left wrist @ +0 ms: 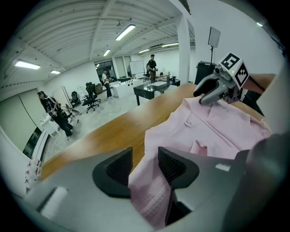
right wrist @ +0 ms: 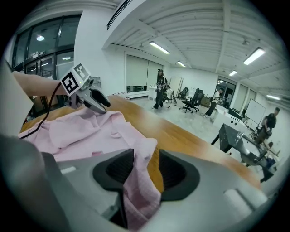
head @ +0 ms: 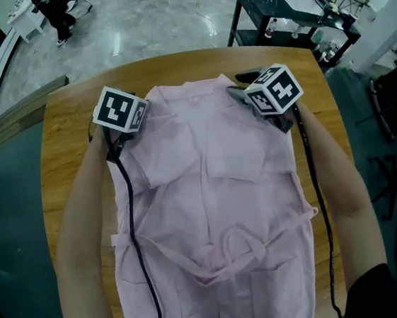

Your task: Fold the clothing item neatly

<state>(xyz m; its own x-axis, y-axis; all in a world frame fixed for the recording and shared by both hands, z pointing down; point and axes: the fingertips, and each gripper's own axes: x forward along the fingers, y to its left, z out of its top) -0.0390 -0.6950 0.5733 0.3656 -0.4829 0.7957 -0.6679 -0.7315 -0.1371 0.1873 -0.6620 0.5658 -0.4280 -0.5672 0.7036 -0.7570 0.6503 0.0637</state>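
A pale pink cotton garment (head: 209, 189) with a tied waist sash (head: 230, 249) lies spread flat on the light wooden table (head: 70, 155), collar at the far edge and hem toward the person. The left gripper (left wrist: 145, 164) sits at the garment's far left shoulder corner. Its jaws stand apart, with a loose fold of the pink cloth rising between them, slack rather than pinched. The right gripper (right wrist: 146, 166) sits at the far right shoulder corner, in the same condition: jaws parted, and a soft ridge of cloth draped in the gap without being squeezed. Black cables (head: 130, 219) trail from both grippers back over the garment. Beyond the table are a grey floor and a black workbench (head: 288, 9).
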